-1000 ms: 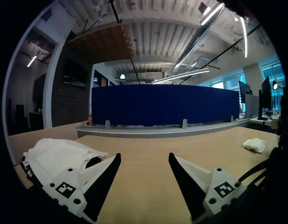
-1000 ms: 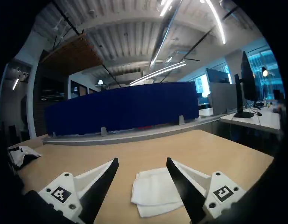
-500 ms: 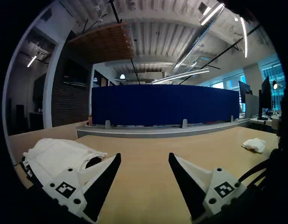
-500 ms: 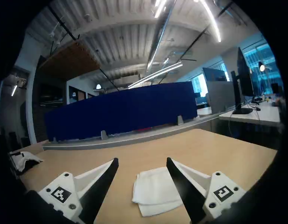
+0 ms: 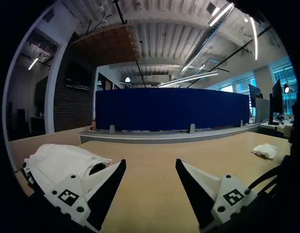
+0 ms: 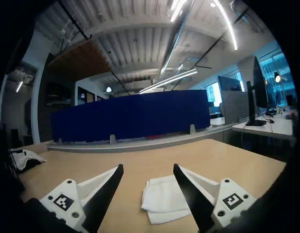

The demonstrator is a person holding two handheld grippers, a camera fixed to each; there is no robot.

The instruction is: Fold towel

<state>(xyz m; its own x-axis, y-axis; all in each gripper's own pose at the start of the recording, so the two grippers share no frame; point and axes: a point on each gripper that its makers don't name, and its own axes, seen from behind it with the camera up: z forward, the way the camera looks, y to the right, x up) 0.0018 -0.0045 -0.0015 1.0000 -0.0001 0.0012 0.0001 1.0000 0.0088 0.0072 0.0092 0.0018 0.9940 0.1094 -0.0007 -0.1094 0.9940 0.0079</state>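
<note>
In the right gripper view a white towel point(image 6: 165, 198) lies folded flat on the wooden table point(image 6: 157, 159), just beyond and partly under the right finger. My right gripper point(image 6: 148, 170) stands open above the table, nothing between its fingers. The same towel point(image 5: 265, 150) appears small at the far right in the left gripper view. My left gripper point(image 5: 150, 165) is open too, low over the table. A pile of white towels point(image 5: 62, 160) sits beside its left finger; that pile point(image 6: 25, 157) shows at the left edge of the right gripper view.
A long blue partition point(image 5: 169, 108) on a grey rail closes the table's far side. Desks with monitors point(image 6: 255, 95) stand to the right beyond the table edge. Bare tabletop point(image 5: 157, 155) stretches between the pile and the folded towel.
The right gripper view has shifted a little: the folded towel sits slightly further right between the fingers. The left gripper has stayed still.
</note>
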